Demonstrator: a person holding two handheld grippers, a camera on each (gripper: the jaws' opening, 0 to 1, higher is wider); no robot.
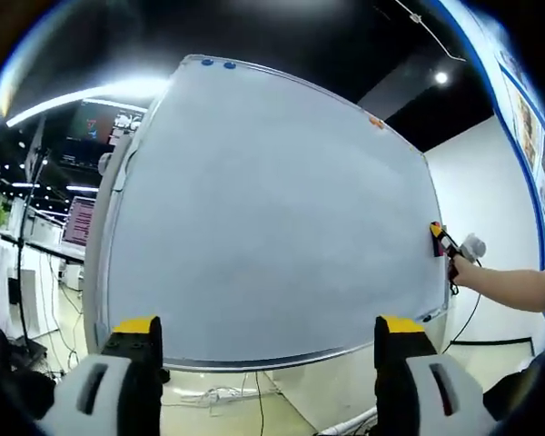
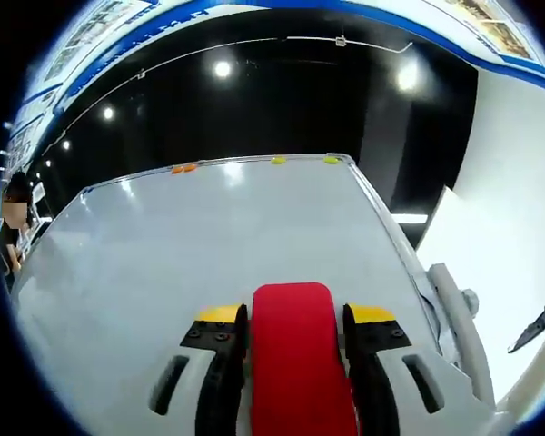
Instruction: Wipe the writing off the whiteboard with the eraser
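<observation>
Right gripper [image 2: 295,331] is clamped on the red eraser [image 2: 296,359], which sits between its jaws against the whiteboard [image 2: 163,272], near the board's right edge in the left gripper view. Left gripper [image 1: 268,341] has its jaws spread wide with nothing in them, held back from the board. Board surface looks blank, with small magnets [image 2: 183,168] along its top edge.

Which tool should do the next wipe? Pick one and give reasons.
Right. The right tool is shut on the red eraser, close to the whiteboard. The left tool is open, empty, farther back.
</observation>
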